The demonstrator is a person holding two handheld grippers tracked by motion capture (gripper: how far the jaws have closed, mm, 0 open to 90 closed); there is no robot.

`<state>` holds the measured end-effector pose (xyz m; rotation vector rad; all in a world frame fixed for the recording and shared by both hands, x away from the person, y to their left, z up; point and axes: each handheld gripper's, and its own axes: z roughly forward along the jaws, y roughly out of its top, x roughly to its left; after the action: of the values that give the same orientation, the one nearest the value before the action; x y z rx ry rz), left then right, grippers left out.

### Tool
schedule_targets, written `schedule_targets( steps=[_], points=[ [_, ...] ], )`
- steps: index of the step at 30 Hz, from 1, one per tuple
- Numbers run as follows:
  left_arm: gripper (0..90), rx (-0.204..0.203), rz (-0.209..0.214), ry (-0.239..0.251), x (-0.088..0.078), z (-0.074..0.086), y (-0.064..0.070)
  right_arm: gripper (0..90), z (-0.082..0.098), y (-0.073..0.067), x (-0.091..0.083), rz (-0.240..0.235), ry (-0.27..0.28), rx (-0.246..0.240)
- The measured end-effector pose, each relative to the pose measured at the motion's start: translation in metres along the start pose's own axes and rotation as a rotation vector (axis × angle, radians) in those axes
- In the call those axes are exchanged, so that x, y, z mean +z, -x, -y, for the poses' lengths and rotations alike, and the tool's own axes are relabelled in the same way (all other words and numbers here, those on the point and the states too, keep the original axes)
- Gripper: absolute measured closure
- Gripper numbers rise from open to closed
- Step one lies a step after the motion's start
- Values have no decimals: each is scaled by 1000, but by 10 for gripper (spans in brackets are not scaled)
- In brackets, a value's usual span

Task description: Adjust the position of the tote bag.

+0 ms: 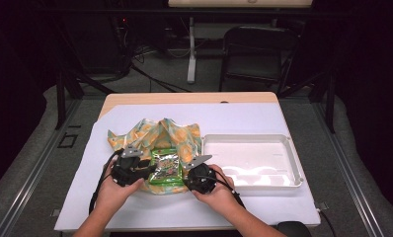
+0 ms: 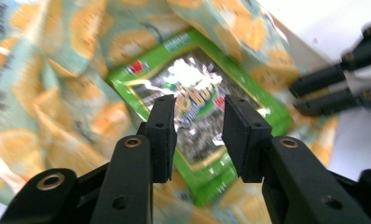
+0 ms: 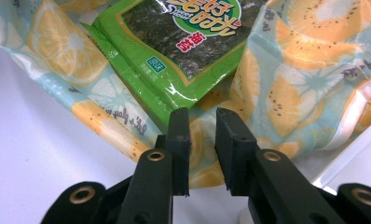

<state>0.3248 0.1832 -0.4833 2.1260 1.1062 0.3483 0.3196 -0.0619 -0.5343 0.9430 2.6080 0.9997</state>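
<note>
Seaweed snack packet (image 1: 165,167), green with a dark centre, lies on top of a crumpled citrus-print bag (image 1: 150,134) on the white table cover (image 1: 135,207), left of the empty white tray (image 1: 252,160). Left gripper (image 1: 144,170) sits just left of the packet; its jaws stand apart, nothing between them, with the packet below. Right gripper (image 1: 188,173) sits at the packet's right near corner, jaws parted by a narrow gap above the bag's edge, clamping nothing.
</note>
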Motion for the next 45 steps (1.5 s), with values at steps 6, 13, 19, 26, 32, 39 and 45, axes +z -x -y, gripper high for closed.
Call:
schedule_targets(
  steps=[6,13,19,26,32,39,45],
  points=[
    [632,-67,7,-8,10,-11,-11,754,0,0,0,2,1,0],
    [621,-103,11,-2,24,-19,-13,753,1,-1,0,1,5,2],
    [609,-100,19,-40,39,-13,-6,749,0,-1,1,1,2,-4],
    [604,-106,8,-59,44,-3,-6,736,-3,-2,-3,-8,23,1],
    [591,-123,6,-41,43,2,-8,733,-13,-9,-6,-15,58,-22],
    [572,-125,9,-49,43,4,-10,792,-35,-14,-4,-21,101,-37],
    [572,-122,9,-51,43,5,-10,831,-49,-6,13,24,99,-28]
  ],
)
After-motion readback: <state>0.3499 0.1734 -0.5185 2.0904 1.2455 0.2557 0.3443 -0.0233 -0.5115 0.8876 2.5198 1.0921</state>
